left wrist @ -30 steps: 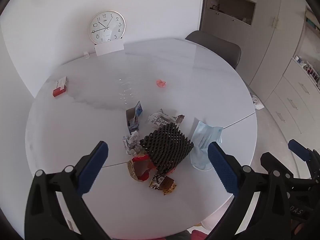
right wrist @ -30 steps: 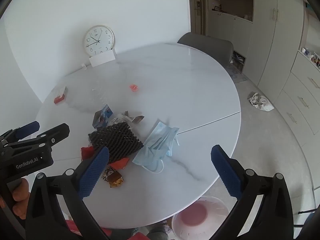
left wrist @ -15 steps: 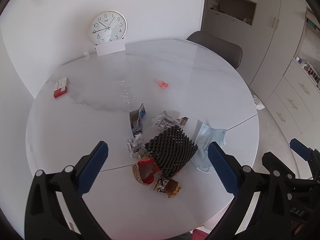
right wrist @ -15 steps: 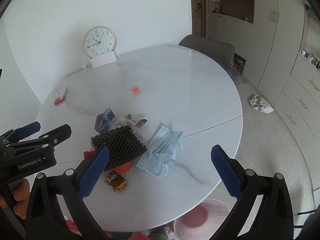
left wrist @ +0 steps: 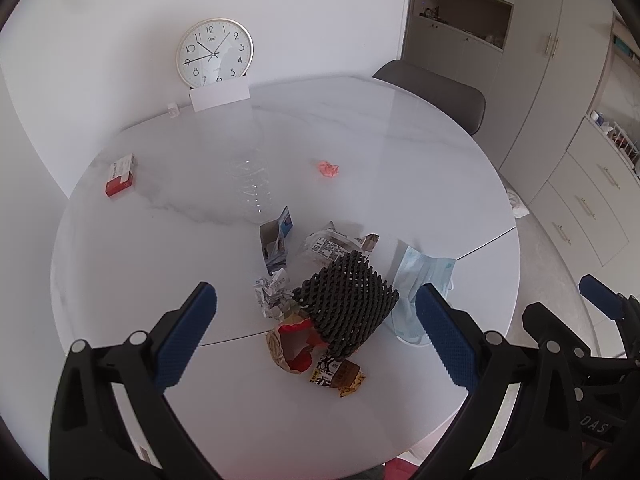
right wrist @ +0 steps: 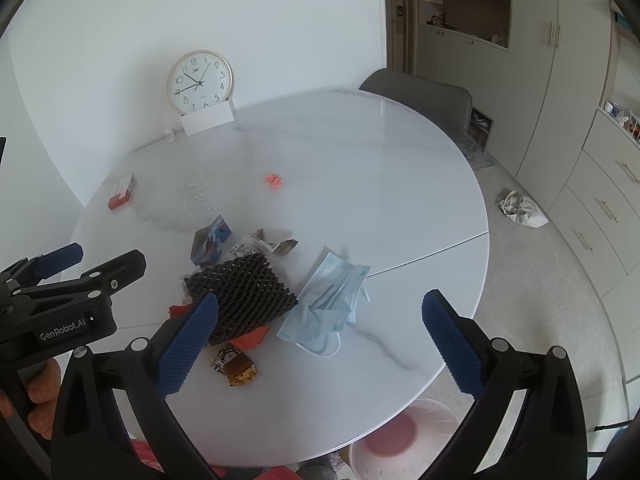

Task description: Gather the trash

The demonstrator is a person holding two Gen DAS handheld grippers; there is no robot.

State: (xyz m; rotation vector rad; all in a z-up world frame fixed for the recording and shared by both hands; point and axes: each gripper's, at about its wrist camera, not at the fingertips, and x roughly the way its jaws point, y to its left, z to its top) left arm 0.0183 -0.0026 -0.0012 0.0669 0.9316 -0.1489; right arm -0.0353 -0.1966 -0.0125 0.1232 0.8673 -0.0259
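Both tongs held above the near edge of the round white marble-look table (left wrist: pixel 400 140), blue ribbed fingers spread wide, nothing between them. Left tongs (left wrist: pixel 316 312); right tongs (right wrist: pixel 320 318).

Trash lies in a loose heap on the table. Black foam netting sleeve (left wrist: pixel 346 304) sits between and just beyond the left tongs' fingertips, partly behind the right tongs' left finger in its own view. Crumpled pale blue face mask (right wrist: pixel 326 304) lies between the right tongs' fingers, touching the sleeve. Under the sleeve's near edge: torn red and tan wrapper (left wrist: pixel 292 344), brown and yellow snack wrapper (left wrist: pixel 338 374). Beyond: crumpled printed paper (left wrist: pixel 272 292), opened small blue carton (left wrist: pixel 276 236), clear printed packet (left wrist: pixel 332 244).

Farther off: pink scrap (left wrist: pixel 328 168), red and white box (left wrist: pixel 120 176). Round wall clock (left wrist: pixel 215 54) at the table's far edge. Pinkish plastic bin (right wrist: pixel 400 440) on the floor below the near rim. Grey chair, beige cabinets beyond.
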